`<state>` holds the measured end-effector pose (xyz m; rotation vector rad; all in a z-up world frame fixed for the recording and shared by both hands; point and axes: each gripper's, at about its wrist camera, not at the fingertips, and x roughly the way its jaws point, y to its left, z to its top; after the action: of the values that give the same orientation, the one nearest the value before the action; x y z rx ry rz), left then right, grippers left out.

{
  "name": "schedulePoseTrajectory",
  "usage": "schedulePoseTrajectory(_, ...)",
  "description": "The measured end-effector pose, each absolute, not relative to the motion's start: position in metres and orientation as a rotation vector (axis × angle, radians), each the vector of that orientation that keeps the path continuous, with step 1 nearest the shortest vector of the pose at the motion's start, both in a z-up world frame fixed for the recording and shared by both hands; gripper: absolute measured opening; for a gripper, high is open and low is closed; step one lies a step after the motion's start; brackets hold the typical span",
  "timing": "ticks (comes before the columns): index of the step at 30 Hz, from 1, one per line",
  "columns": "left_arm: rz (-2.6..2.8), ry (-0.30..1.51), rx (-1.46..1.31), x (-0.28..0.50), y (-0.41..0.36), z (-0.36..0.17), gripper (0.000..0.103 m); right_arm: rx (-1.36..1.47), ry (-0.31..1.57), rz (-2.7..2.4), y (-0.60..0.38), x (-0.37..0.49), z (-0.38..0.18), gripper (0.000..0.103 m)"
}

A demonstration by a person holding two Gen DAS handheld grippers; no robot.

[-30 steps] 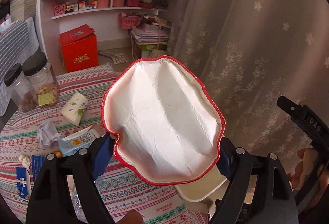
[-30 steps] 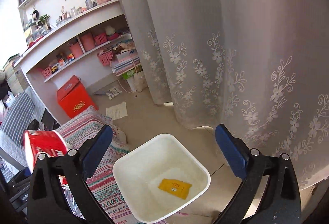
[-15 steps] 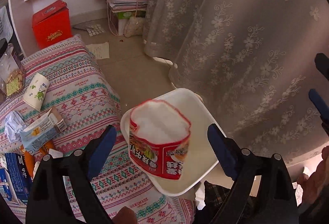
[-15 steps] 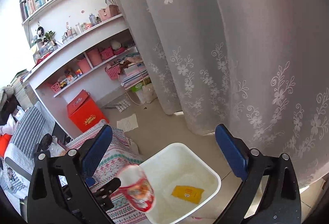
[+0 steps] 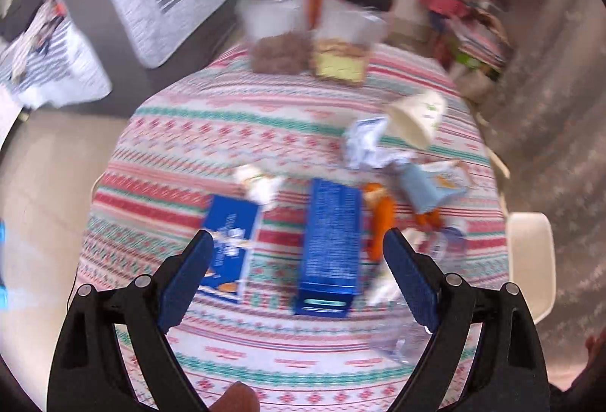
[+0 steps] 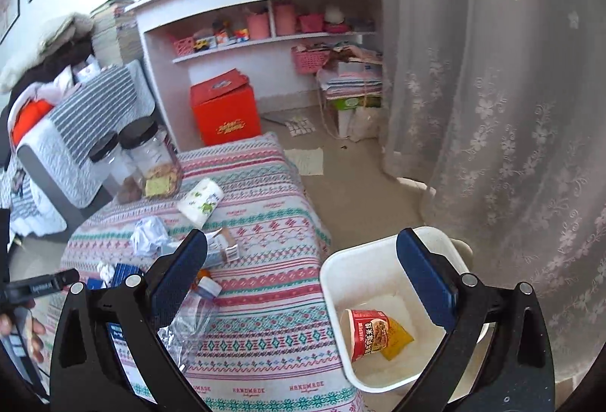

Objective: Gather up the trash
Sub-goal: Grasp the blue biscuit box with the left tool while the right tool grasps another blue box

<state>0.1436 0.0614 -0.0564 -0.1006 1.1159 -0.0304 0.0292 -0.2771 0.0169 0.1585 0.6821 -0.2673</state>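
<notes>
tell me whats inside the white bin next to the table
In the white bin lie a red instant-noodle cup, tipped on its side, and a yellow packet beside it. The cup covers part of the packet and floor, and the right gripper's finger hides one corner.

a low table under a striped, patterned cloth (image 5: 235, 131) carries the clutter: two black-lidded clear jars (image 5: 280, 25) at its far end, a paper cup (image 5: 413, 120) on its side, crumpled paper (image 5: 363, 143), two blue cartons (image 5: 329, 241) lying flat, a pale blue packet (image 5: 431, 188), an orange wrapper (image 5: 378, 222) and clear plastic (image 5: 401, 344) near the front edge. the white bin (image 6: 378, 256) stands on the floor just beside the table.
</notes>
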Motion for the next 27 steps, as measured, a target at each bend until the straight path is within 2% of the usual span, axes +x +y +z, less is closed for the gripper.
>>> schedulePoseTrajectory(4, 0.051, 1.249, -0.101, 0.16, 0.099, -0.097, 0.088, 0.092, 0.775, -0.196, -0.246, 0.051, -0.002, 0.096)
schedulePoseTrajectory(15, 0.071, 1.422, 0.003, 0.185, 0.101, -0.165, 0.088, 0.03, 0.904, -0.087, -0.204, 0.082, -0.028, 0.096)
schedulePoseTrajectory(16, 0.075, 1.431, 0.001, 0.185, 0.102, -0.168, 0.083, 0.035, 0.917, -0.077, -0.203, 0.085, -0.03, 0.096)
schedulePoseTrajectory(17, 0.071, 1.439, -0.006, 0.185, 0.103, -0.17, 0.072, 0.043, 0.93, -0.064, -0.203, 0.087, -0.033, 0.096)
schedulePoseTrajectory(19, 0.037, 1.443, -0.038, 0.184, 0.105, -0.166, 0.059, 0.07, 0.956, -0.034, -0.201, 0.093, -0.039, 0.096)
schedulePoseTrajectory(23, 0.022, 1.38, -0.078, 0.174, 0.108, -0.135, 0.059, 0.134, 1.002, 0.024, -0.196, 0.104, -0.048, 0.096)
schedulePoseTrajectory(27, 0.045, 1.206, -0.177, 0.154, 0.119, -0.075, 0.059, 0.182, 1.059, 0.078, -0.174, 0.118, -0.06, 0.096)
